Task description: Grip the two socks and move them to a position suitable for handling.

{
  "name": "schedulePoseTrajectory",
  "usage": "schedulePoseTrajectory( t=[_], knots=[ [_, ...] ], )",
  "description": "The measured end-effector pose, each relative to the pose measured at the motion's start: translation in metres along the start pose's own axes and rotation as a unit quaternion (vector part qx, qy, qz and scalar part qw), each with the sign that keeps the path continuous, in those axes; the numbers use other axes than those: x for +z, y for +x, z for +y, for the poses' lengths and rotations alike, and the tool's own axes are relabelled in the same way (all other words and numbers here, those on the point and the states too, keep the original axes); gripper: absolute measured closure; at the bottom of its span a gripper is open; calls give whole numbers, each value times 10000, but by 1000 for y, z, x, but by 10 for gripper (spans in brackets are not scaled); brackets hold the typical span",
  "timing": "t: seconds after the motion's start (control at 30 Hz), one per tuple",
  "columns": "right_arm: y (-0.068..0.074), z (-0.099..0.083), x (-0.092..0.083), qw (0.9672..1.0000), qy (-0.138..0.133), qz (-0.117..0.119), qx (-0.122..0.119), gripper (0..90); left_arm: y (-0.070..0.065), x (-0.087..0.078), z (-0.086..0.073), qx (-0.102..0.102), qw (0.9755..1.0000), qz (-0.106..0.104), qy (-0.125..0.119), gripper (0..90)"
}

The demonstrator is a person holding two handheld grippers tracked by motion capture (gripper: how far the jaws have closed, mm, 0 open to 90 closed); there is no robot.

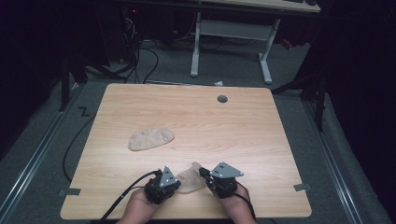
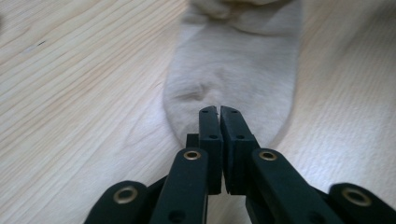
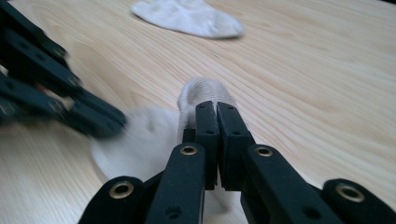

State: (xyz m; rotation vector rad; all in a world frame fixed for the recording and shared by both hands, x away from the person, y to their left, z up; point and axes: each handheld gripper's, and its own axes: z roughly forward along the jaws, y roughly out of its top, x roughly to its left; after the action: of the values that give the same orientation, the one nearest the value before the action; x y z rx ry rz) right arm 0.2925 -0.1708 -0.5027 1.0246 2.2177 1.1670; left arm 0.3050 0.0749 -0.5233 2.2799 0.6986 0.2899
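Gripping a beige sock (image 1: 190, 179) near the middle of the desk's (image 1: 243, 135) near edge, both grippers work at opposite ends of it. The left gripper (image 2: 219, 112) has its jaws brought together with almost no gap, their tips at the rounded end of the sock; in the left gripper view the fabric lies flat on the desk beyond the tips, and whether cloth is actually pinched between the pads I cannot tell. The right gripper (image 3: 216, 107) also has its jaws closed tight, and here a fold of the sock's ribbed edge rises just behind and around the tips, so the pads press on that fold. In the right gripper view the left gripper appears blurred at the left, over the other end of the same sock. A second sock (image 1: 151, 139) lies flat and untouched farther toward the left side of the desk, well apart from both grippers.
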Motion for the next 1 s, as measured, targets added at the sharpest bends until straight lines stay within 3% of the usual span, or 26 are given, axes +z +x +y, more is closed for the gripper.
schedulePoseTrajectory(
  t=[0.13, 0.23, 0.33, 0.43, 0.47, 0.5, 0.6, 0.73, 0.8, 0.97, 1.0],
  knots=[
    [-23, -17, -10, 9988, 309, -273, 272, 835, 5, -2, -2, -43, 10000, -7, 11, 893],
    [-30, -16, -19, 9981, 141, -500, 317, 805, 7, -2, -2, -45, 10000, -57, 18, 893],
    [-27, -6, -22, 9980, -131, -620, 82, 794, 8, -2, -2, -56, 9999, -101, 23, 893],
    [-25, -2, -13, 9988, -39, -485, 45, 798, 10, -2, -2, -66, 9999, -144, 35, 893],
    [-25, -3, 4, 9990, 327, -309, 66, 809, 12, -3, -2, -68, 9998, -179, 56, 893],
    [-25, -3, 4, 9990, 327, -309, 66, 809, 12, -3, -2, -68, 9998, -179, 56, 893],
    [-26, -13, 20, 9959, 877, -194, 80, 850, 15, -7, -5, -86, 9997, -195, 83, 893],
    [-19, -19, 14, 9959, 901, 47, 66, 869, 17, -13, -10, -121, 9996, -193, 153, 894],
    [-7, -22, 6, 9950, 967, 241, -25, 870, 19, -20, -15, -199, 9991, -284, 244, 895],
    [3, -22, 3, 9945, 978, 327, -190, 867, 23, -25, -20, -323, 9986, -332, 253, 893],
    [1, -19, -2, 9969, 708, 293, -174, 855, 22, -25, -21, -605, 9976, -319, 99, 875]
  ],
)
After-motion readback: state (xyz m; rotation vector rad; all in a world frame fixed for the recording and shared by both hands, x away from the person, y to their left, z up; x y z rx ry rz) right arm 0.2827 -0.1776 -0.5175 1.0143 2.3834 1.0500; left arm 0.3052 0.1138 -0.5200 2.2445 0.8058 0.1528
